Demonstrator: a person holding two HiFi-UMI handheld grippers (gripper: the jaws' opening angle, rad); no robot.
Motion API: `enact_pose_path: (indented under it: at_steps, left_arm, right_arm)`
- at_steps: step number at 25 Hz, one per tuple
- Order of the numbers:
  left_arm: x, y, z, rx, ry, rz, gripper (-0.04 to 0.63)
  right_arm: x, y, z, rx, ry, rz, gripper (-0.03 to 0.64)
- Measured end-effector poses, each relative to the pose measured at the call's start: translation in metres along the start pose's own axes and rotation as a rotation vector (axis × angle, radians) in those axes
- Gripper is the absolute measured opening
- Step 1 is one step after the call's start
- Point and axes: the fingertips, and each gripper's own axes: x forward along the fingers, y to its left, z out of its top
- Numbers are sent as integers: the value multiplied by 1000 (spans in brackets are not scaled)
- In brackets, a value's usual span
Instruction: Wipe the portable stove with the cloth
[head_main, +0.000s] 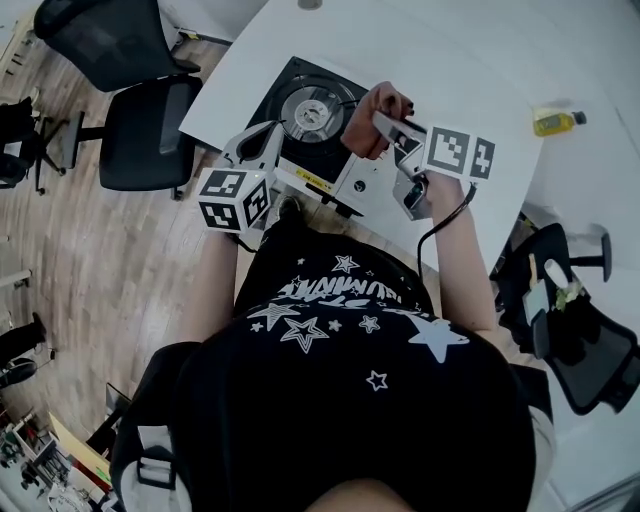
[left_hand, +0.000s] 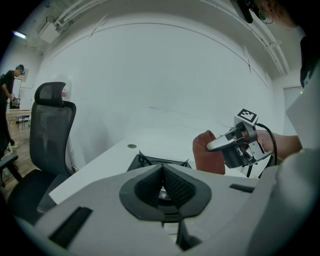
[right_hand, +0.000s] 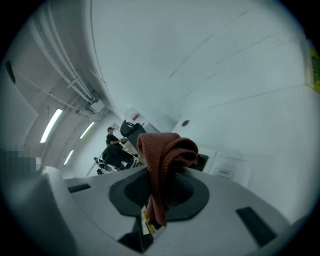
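Observation:
The portable stove (head_main: 305, 115), black-topped with a round burner and a pale front panel, sits near the front edge of the white table (head_main: 450, 60). A reddish-brown cloth (head_main: 375, 115) hangs bunched over the stove's right side, with my right gripper (head_main: 392, 130) shut on it. In the right gripper view the cloth (right_hand: 165, 155) sticks up from between the jaws of the right gripper (right_hand: 159, 192). My left gripper (head_main: 265, 140) is shut and empty by the stove's front-left corner. In the left gripper view, the stove (left_hand: 150, 161), cloth (left_hand: 209, 152) and right gripper (left_hand: 235, 142) lie ahead.
A yellow bottle (head_main: 555, 122) lies at the table's right. Two black office chairs (head_main: 140, 130) stand left of the table, and another chair (head_main: 570, 330) stands at the right. A person (left_hand: 10, 90) stands far off at the left of the left gripper view.

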Motion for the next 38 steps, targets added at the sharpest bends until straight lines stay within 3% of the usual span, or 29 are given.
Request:
enact_pose_path:
  at_steps: [12, 21, 25, 29, 38]
  left_arm:
    - [-1, 98, 19, -25, 3, -1, 8]
    - [5, 151, 19, -45, 36, -43, 8]
    - [9, 164, 14, -51, 56, -71, 8]
    - [13, 174, 10, -45, 74, -93, 8]
    - [32, 166, 10, -65, 81, -144, 8]
  right_arm:
    - [127, 84, 8, -11, 80, 95, 60]
    - [207, 101, -1, 42, 130, 77, 60]
    - [234, 100, -8, 14, 176, 46, 60]
    - [244, 95, -17, -51, 228, -11, 60]
    - [228, 79, -22, -45, 251, -22, 60]
